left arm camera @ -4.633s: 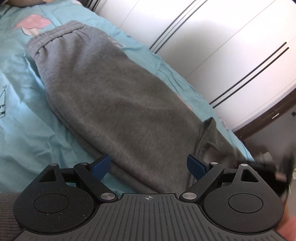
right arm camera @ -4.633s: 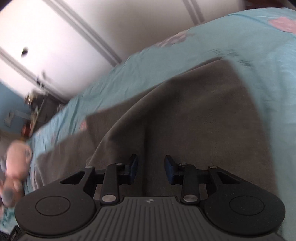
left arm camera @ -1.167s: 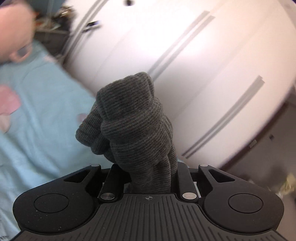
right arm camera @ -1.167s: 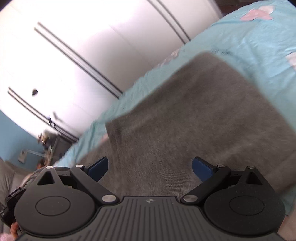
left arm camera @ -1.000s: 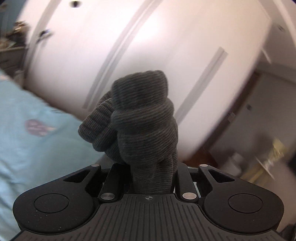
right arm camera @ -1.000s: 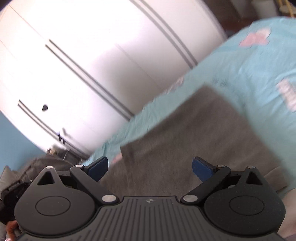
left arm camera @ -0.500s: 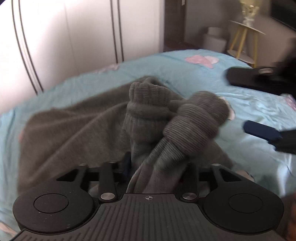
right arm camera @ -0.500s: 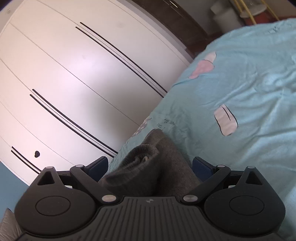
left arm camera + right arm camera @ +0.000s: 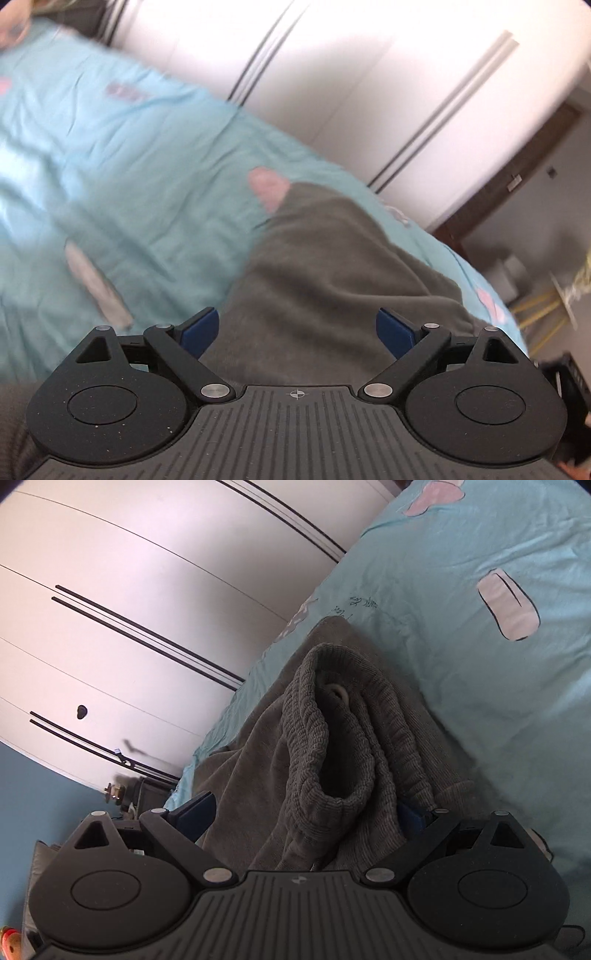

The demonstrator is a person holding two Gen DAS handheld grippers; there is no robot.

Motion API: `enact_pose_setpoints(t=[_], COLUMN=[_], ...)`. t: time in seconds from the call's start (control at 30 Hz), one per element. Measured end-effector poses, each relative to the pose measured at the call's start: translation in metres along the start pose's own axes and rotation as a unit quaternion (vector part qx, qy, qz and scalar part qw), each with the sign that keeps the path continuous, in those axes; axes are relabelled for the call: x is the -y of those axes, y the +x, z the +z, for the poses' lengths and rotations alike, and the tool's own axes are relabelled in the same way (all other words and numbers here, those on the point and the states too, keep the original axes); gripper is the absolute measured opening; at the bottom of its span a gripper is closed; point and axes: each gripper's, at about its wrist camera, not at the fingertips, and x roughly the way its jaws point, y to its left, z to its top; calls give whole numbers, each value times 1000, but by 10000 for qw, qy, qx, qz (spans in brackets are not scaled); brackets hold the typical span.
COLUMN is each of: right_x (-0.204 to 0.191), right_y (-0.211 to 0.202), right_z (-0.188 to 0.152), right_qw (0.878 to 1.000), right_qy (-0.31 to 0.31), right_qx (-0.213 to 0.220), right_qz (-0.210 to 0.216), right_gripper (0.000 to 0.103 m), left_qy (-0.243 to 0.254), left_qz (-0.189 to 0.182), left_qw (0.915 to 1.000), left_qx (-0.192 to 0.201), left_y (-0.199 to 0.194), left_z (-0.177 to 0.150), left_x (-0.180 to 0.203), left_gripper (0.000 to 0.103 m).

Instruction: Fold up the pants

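Observation:
The grey pants (image 9: 332, 266) lie folded on the teal bedsheet (image 9: 129, 166). My left gripper (image 9: 297, 330) hovers low over them, and its jaws are opening wide. Cloth lies beneath and between the blue pads (image 9: 199, 330), but neither pad presses on it. In the right wrist view the ribbed cuffs (image 9: 306, 738) are bunched on top of the folded pants, right between my right gripper's (image 9: 303, 812) wide-open fingers. Its right pad (image 9: 410, 818) is half hidden behind the cloth and grips nothing.
White wardrobe doors (image 9: 369, 74) with dark lines run along the far side of the bed. A person's hand (image 9: 11, 26) shows blurred at the top left. A yellow-legged side table (image 9: 554, 302) stands off the bed at the right. The sheet (image 9: 480, 683) stretches to the right.
My left gripper was shut on the ribbed cuffs in the air; it came down to the bed, opened and let them go. The cuffs now lie between my right gripper's fingers.

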Motion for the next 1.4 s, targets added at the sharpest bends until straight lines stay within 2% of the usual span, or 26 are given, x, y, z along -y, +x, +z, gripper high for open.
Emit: enact_pose_setpoints(t=[0.1,0.17,0.33,0.4,0.47,0.5,0.7,0.77,0.8,0.83,0.87,1.03,1.1,1.13,1.17,1.2,1.3,1.4], right_x=[-1,-5,-20,-21,-16,-13,-2,-5,-6,-6,-5,-1,-8,-12,-16,-19,-32,-63], right_y=[-8,-15,-36,-36,-28,-25,-14,-12,-10,-9,-6,8,13,16,19,20,19,15], right_z=[-5,-11,-18,-23,-27,-29,-29,-29,-28,-27,-26,-23,-22,-22,-23,-23,-19,-7], right_qw=[9996,9994,9932,9906,9928,9939,9932,9935,9936,9938,9936,9926,9927,9932,9926,9915,9921,9958], right_qy=[229,284,26,58,271,430,883,757,644,572,596,824,733,602,475,356,201,23], right_qx=[87,142,256,51,-215,-203,265,417,488,530,517,432,425,404,394,387,400,545], right_qz=[-135,-168,-1134,-1368,-1143,-994,-706,-735,-792,-797,-807,-781,-854,-913,-1050,-1188,-1172,-730], right_gripper=[97,97,96,96,96,96,94,80,59,55,56,71,72,71,66,49,46,44], left_qy=[52,215,-118,-199,-204,-192,-173,-195,-198,-205,-223,-304,-342,-377,-431,-490,-679,-871], left_qz=[-43,21,7,84,189,240,335,347,361,374,386,382,387,392,391,374,279,194], left_qw=[9999,9997,9998,9997,9994,9993,9989,9988,9987,9985,9984,9980,9977,9975,9973,9971,9967,9958], left_qx=[79,119,-137,-129,-197,-223,-288,-295,-308,-332,-361,-411,-433,-443,-448,-443,-355,-195], left_y=[5,-10,-26,-33,-29,-28,-26,-25,-25,-24,-23,-25,-24,-24,-23,-24,-26,-30], left_z=[3,1,-4,-4,-6,-6,-10,-10,-11,-11,-11,-12,-12,-12,-12,-12,-10,-10], left_x=[0,-6,-26,-26,-22,-21,-18,-18,-19,-19,-19,-23,-23,-24,-26,-28,-32,-37], left_gripper=[96,96,96,96,96,96,96,96,96,96,96,96,96,96,96,96,96,96])
